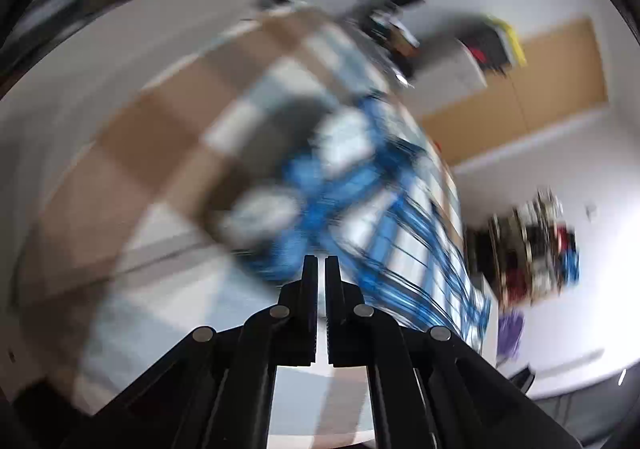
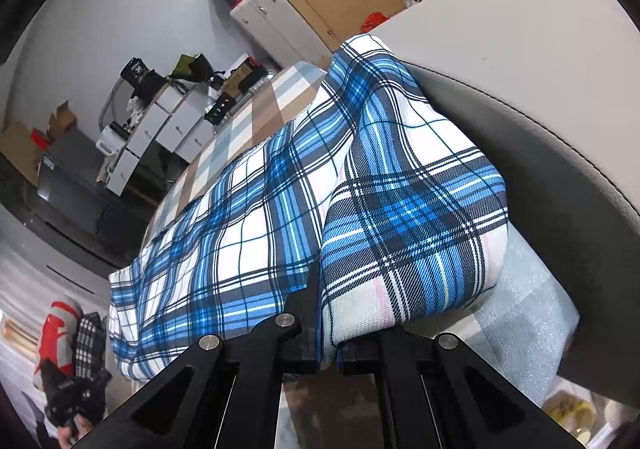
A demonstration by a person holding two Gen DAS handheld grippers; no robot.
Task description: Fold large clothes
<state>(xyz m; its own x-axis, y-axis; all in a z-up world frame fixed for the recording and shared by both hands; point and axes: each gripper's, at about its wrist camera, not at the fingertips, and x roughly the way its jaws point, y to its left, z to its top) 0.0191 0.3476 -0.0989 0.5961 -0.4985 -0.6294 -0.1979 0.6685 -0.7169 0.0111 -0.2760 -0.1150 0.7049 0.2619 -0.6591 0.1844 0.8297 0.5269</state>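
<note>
Right gripper (image 2: 326,289), lower centre, clamps a fold of blue plaid cloth (image 2: 248,217); left gripper (image 1: 321,269) closed, empty, above blurred checked bedcover (image 1: 160,137).

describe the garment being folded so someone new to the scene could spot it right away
Find the bed covered in a brown, grey and white checked sheet. Lying along it is a plaid shirt, one fold of it pinched in the right claw. Its bright blue, white and black tartan sets it apart from the muted, larger squares of the sheet beneath.

text: "36" | on: black object (image 2: 138,71) atop the white cabinets | other text: none legible
</note>
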